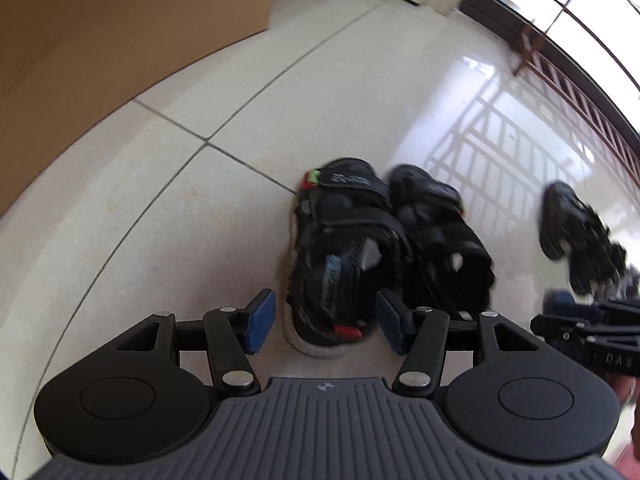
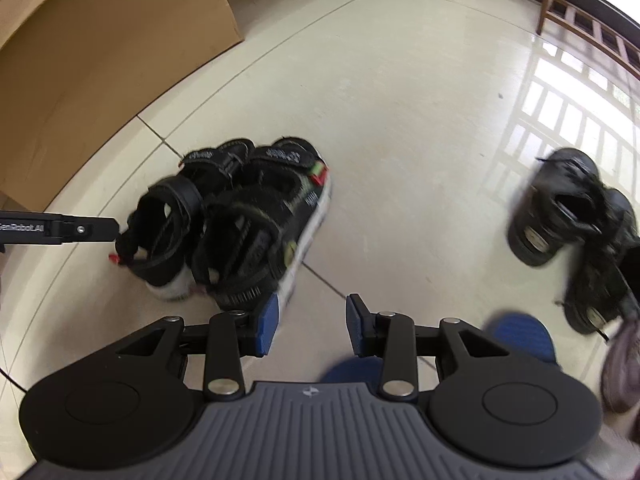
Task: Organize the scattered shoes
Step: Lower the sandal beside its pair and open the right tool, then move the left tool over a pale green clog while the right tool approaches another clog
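Left gripper (image 1: 326,326) hangs open over the heel of the left sandal (image 1: 340,256), pads clear on either side, nothing pinched. Right gripper (image 2: 312,324) is parted too, holding nothing, its left pad just beside the heel of the right sandal (image 2: 264,224). Both sandals stand together as a pair on the tiled floor (image 1: 312,100), touching. Off to the right, well apart, lies a dark shoe (image 2: 560,208), and a cardboard box (image 2: 100,60) stands behind.

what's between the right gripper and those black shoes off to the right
Nothing visible: only bare floor tile lies between the open right gripper and the scattered black shoes. The paired sandals sit off to its left side.
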